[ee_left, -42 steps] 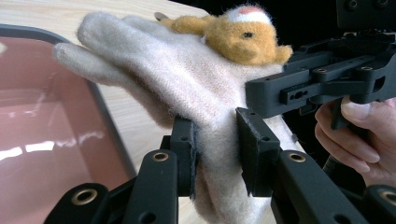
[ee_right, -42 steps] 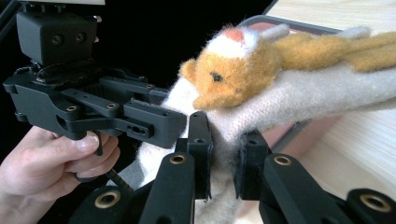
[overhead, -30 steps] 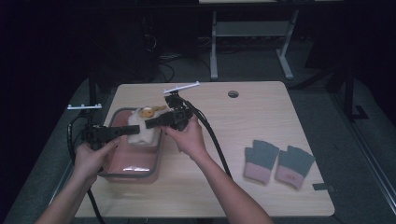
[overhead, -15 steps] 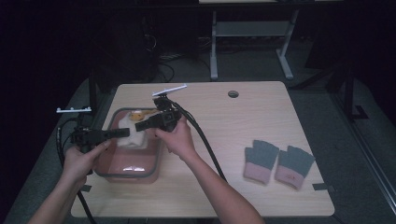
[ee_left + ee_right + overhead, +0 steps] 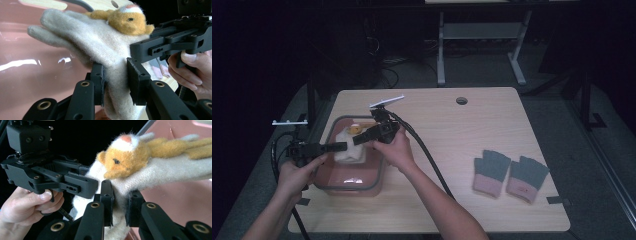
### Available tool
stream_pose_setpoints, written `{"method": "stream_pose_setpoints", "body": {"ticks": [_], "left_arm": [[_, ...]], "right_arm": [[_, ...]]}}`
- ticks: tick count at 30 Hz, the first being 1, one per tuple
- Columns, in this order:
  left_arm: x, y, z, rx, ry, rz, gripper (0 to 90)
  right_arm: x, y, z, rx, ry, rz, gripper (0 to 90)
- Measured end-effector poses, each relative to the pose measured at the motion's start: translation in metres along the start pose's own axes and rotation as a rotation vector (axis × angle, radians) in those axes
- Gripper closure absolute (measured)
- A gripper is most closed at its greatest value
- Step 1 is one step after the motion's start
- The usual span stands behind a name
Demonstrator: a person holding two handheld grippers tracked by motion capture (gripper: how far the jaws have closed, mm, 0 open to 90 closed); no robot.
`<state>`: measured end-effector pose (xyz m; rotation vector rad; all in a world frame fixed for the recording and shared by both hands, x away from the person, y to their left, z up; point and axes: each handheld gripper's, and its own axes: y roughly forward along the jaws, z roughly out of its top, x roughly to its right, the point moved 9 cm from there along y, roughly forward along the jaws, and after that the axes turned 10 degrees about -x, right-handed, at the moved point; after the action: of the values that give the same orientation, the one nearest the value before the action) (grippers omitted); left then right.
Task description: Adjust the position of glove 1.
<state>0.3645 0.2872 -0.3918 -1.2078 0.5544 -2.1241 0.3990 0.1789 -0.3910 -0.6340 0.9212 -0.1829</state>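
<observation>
Cream wool glove [image 5: 348,150] now lower over the pink tub [image 5: 343,181]

Both hands have carried it leftward and down since a second ago: the left hand-held gripper [image 5: 115,80] and right hand-held gripper [image 5: 120,202] each pinch its cuff, the orange plush animal [image 5: 125,161] riding on top. That suggests it is being set into the tub. A grey-and-pink glove pair [image 5: 510,172] lies well apart on the tabletop [image 5: 472,130]; nothing blocks the way.
</observation>
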Motion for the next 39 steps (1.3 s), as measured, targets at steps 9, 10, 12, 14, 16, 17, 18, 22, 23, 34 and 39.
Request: {"method": "stream_pose_setpoints", "body": {"ticks": [9,10,12,14,16,17,18,22,23,34,39], "left_arm": [[-0.013,0.011,-0.011,-0.048,-0.037,-0.005,68.6],[-0.015,0.013,-0.012,-0.055,-0.04,-0.004,68.6],[-0.018,0.015,-0.015,-0.069,-0.043,0.0,68.6],[-0.021,0.017,-0.018,-0.081,-0.048,0.004,68.6],[-0.024,0.02,-0.021,-0.089,-0.055,0.008,68.6],[-0.026,0.021,-0.022,-0.094,-0.058,0.012,68.6],[-0.027,0.021,-0.024,-0.098,-0.059,0.011,68.6],[-0.032,0.024,-0.029,-0.113,-0.064,0.026,68.8],[-0.034,0.025,-0.03,-0.118,-0.057,0.028,68.9],[-0.04,0.03,-0.035,-0.133,-0.069,0.043,71.2],[-0.039,0.03,-0.035,-0.132,-0.071,0.046,71.5]], "right_arm": [[0.015,0.015,-0.009,-0.031,0.043,0.029,79.2],[0.017,0.017,-0.01,-0.035,0.045,0.031,79.2],[0.02,0.021,-0.012,-0.046,0.052,0.029,79.1],[0.023,0.024,-0.014,-0.058,0.056,0.029,79.1],[0.025,0.028,-0.016,-0.069,0.062,0.028,79.0],[0.027,0.03,-0.017,-0.074,0.063,0.025,79.0],[0.028,0.032,-0.018,-0.079,0.062,0.023,78.9],[0.03,0.039,-0.022,-0.106,0.059,0.012,78.6],[0.031,0.04,-0.023,-0.112,0.057,0.01,78.5],[0.035,0.049,-0.026,-0.136,0.066,-0.018,78.7],[0.035,0.048,-0.027,-0.139,0.063,-0.026,78.7]]}}
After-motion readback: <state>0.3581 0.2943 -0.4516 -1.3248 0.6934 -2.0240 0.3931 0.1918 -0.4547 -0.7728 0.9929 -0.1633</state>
